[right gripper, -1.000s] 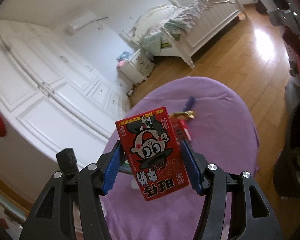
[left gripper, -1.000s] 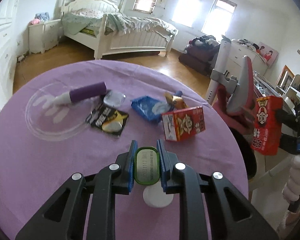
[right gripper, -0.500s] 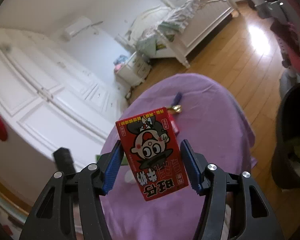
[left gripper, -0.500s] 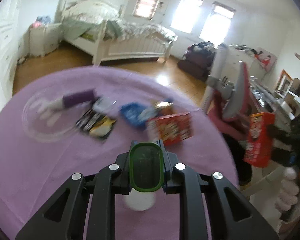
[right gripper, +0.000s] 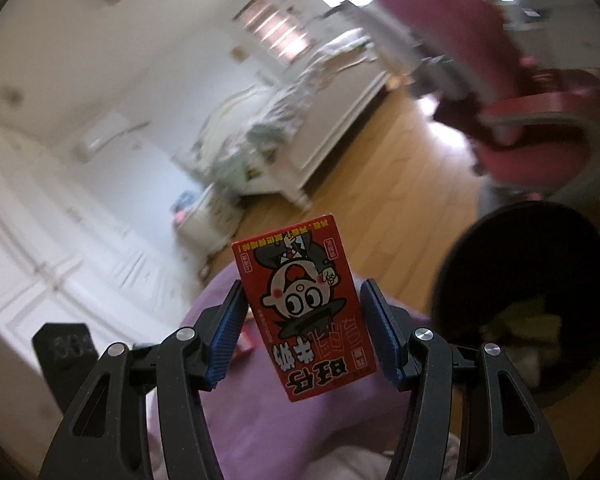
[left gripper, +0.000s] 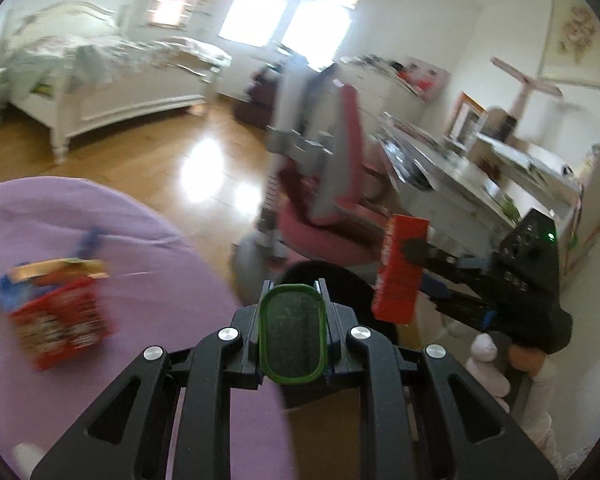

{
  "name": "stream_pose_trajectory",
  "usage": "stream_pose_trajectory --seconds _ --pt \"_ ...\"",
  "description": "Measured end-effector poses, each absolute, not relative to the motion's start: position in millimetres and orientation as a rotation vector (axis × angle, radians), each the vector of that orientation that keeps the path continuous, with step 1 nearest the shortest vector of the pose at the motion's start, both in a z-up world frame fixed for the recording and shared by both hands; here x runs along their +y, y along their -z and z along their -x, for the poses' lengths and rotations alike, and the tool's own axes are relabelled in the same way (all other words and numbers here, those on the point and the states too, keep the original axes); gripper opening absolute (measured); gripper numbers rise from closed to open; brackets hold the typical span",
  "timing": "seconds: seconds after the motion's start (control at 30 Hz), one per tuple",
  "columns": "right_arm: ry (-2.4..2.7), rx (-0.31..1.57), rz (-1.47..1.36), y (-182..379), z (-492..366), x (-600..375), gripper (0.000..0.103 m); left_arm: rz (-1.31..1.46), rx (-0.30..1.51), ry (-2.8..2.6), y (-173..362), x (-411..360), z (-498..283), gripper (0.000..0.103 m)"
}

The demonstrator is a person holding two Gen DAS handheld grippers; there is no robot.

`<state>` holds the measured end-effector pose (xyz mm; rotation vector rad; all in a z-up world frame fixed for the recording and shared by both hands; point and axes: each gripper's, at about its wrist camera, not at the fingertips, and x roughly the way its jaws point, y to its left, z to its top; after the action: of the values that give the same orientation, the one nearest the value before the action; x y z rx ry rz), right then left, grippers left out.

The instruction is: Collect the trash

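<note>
Bin mouth is the landmark: the round black trash bin (right gripper: 528,312) stands on the wood floor just off the edge of the purple-clothed round table (left gripper: 148,280), with some pale scraps already inside. In the right wrist view it lies ahead and to the right of the right gripper (right gripper: 300,320), lower than the jaws. That gripper is clenched on a red milk carton with a cartoon face (right gripper: 304,320), pinched across its narrow sides, its long axis running forward along the fingers and the print upside down. In the left wrist view the bin's rim shows directly beyond the left gripper (left gripper: 292,336), which grips a small green-rimmed oblong container (left gripper: 292,336), held end-on between nearly closed jaws. Both loads look near the bin; which is nearer I cannot tell. A second red carton (left gripper: 64,324) lies on the table, left of the bin, among blurred wrappers
</note>
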<state>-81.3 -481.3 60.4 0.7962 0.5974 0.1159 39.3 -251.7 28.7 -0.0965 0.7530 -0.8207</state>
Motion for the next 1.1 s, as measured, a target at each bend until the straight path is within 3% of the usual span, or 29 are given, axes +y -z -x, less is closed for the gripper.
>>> stream_pose_trajectory --seconds 0.4,0.73,0.83,0.87,0.9,0.93,1.1 --pt "0.089 0.631 -0.927 5 101 -567 0.059 -0.032 0.909 1.001 29 -379 -54 0.020" --pt "0.147 0.674 -0.985 47 101 -588 0.059 -0.064 0.992 0.996 57 -413 -59 0.022" --pt "0.167 0.684 -0.983 48 101 -591 0.064 -0.074 0.990 0.989 55 -416 -60 0.030" --pt "0.174 0.679 -0.984 47 103 -592 0.071 -0.076 0.987 0.988 53 -416 -60 0.043" --pt "0.179 0.675 -0.981 45 105 -592 0.071 -0.084 0.979 0.981 50 -415 -59 0.062" --pt "0.181 0.676 -0.977 44 105 -592 0.071 -0.092 0.960 0.974 46 -414 -57 0.067" --pt "0.173 0.668 -0.965 34 103 -585 0.071 -0.089 0.916 0.973 27 -403 -52 0.070"
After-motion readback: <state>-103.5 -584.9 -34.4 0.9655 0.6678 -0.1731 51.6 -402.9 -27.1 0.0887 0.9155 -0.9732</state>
